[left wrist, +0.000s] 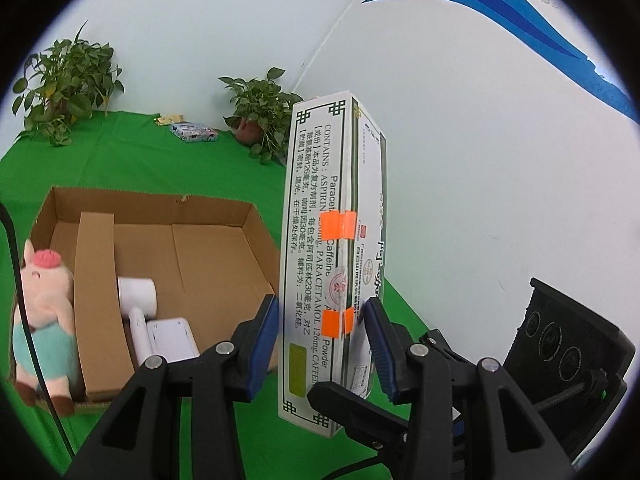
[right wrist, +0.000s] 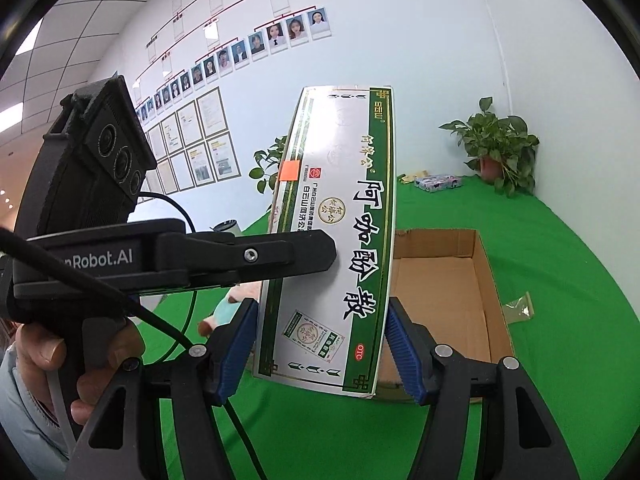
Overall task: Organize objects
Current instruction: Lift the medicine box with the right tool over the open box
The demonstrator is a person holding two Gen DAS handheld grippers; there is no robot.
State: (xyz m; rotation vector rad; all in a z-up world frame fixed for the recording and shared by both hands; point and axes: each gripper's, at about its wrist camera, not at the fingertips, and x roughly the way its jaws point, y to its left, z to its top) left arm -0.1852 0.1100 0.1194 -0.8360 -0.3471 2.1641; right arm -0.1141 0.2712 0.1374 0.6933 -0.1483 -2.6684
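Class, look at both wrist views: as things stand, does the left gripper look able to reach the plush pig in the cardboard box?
Probably not yet. The left gripper is shut on the medicine box, which the right gripper also clamps. The plush pig sits behind the cardboard divider in the cardboard box.

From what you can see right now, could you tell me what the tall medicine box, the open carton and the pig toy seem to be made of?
The medicine box looks like thin printed paperboard with a slightly glossy coat: crisp folded edges, faint sheen. The open carton appears to be plain brown corrugated cardboard, matte, with creased flaps. The pig toy seems soft plush fabric, judging by its fuzzy surface and rounded stuffed shape.
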